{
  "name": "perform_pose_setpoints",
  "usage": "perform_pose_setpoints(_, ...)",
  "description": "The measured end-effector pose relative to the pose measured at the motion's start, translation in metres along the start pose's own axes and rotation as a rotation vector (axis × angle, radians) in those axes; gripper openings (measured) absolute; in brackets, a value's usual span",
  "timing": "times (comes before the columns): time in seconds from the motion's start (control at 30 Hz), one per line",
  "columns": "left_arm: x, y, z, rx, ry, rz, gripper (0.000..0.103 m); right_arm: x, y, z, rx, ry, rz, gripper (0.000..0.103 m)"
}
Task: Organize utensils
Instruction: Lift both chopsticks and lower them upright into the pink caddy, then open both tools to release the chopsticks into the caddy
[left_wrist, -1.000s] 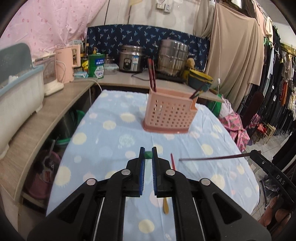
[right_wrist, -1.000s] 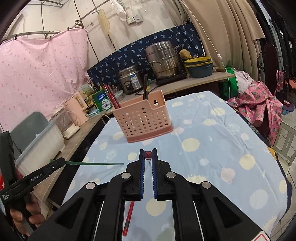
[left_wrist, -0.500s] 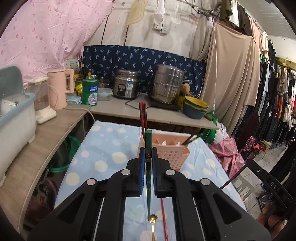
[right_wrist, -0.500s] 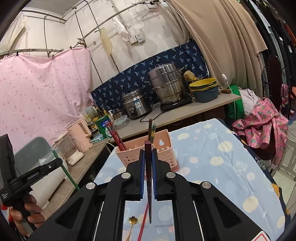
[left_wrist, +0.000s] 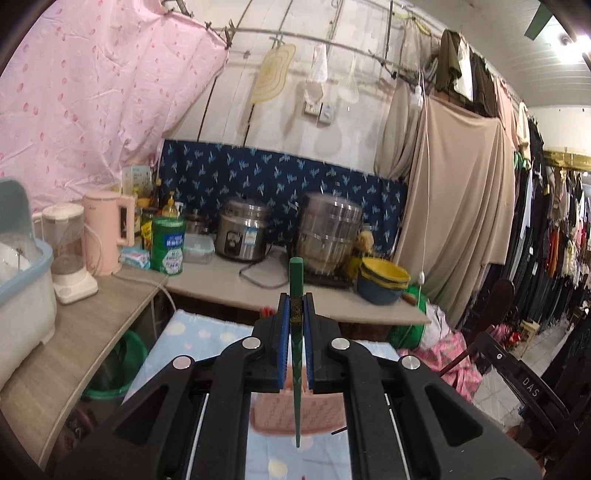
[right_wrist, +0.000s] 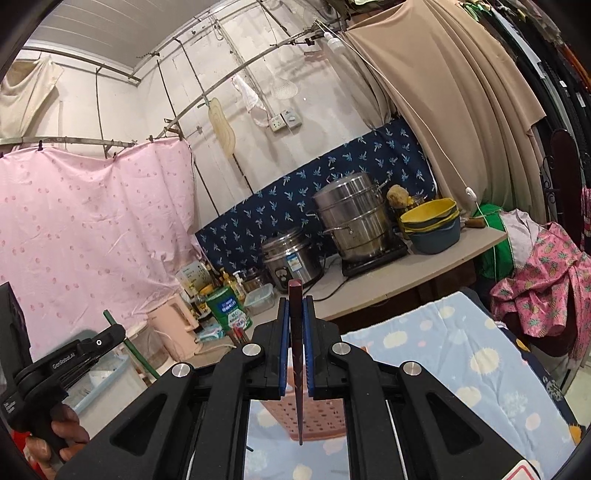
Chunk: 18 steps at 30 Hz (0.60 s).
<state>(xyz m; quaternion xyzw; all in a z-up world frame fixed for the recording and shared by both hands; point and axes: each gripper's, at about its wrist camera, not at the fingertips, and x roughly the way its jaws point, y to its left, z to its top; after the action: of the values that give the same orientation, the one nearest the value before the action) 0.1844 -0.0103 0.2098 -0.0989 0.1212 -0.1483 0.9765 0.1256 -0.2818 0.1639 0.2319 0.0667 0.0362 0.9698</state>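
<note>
With my left gripper (left_wrist: 295, 350) clamped on a green chopstick (left_wrist: 296, 295) and my right gripper (right_wrist: 296, 350) on a dark red chopstick (right_wrist: 296, 310), both upright above the pink basket (left_wrist: 317, 415) (mostly hidden), I feared either tip missing its rim.

The left gripper (left_wrist: 296, 317) is clamped on a green chopstick (left_wrist: 296, 288), which stands nearly upright between the blue pads (left_wrist: 283, 347), its thin tip pointing down over the pink basket (left_wrist: 273, 413) on the dotted blue tablecloth (left_wrist: 207, 336). Beyond, a rice cooker (left_wrist: 242, 234) and a steel steamer pot (left_wrist: 328, 232) sit on the counter (left_wrist: 229, 284). At the right edge, the right gripper (left_wrist: 517, 373) shows.
</note>
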Motion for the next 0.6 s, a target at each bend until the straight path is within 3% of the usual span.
perform_pose_setpoints(0.27,0.040,0.005,0.020,-0.035,-0.056,0.022,0.007,0.040,0.007,0.025,-0.004,-0.070,-0.005,0.007)
perform_pose_setpoints(0.6,0.084,0.007,0.006,-0.028,-0.035,0.045,0.007,0.087,0.001,0.014,-0.029,-0.026,-0.049,0.007)
